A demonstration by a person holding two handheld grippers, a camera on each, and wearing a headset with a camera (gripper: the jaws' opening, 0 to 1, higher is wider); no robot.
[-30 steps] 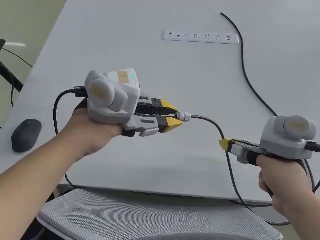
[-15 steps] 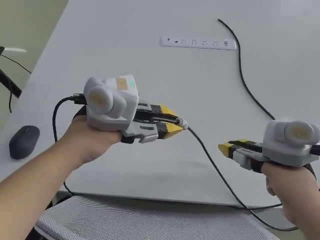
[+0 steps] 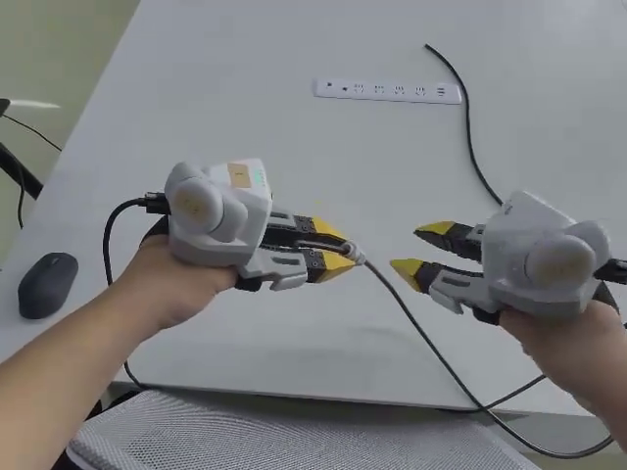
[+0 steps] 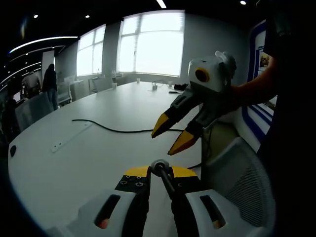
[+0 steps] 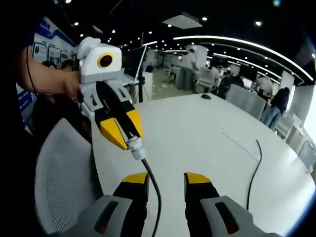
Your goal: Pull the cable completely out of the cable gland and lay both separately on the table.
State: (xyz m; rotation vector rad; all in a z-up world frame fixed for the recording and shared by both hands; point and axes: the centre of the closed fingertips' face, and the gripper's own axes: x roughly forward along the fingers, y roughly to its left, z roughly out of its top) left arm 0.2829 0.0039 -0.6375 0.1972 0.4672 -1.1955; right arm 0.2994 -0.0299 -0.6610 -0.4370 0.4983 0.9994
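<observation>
Cable gland (image 3: pixel 356 255), small and pale grey, sits pinched at the very tips of the left gripper (image 3: pixel 331 253), whose yellow-tipped jaws are closed on it. In the left gripper view the gland (image 4: pixel 159 166) pokes up between that gripper's (image 4: pixel 160 173) tips. The black cable (image 3: pixel 421 338) comes out of the gland's front end. It slopes away from the left gripper, passes beneath the right gripper (image 3: pixel 421 249) and drops over the near edge of the white table (image 3: pixel 245 88), so cable and gland are not yet separated. The right gripper is held just across from the left one, tips facing the gland with a small gap, and its jaws are spread wide apart. From the right gripper view, the cable (image 5: pixel 154 197) hangs down close to the inner side of one jaw of that gripper (image 5: pixel 166 178); whether it touches I cannot tell. Both grippers are held up off the tabletop. Beyond the grippers, well apart from them, lie a white power strip (image 3: pixel 387 91) and its black cord (image 3: pixel 470 137). A dark mouse (image 3: pixel 46 284) rests out past the left hand (image 3: pixel 181 284).
</observation>
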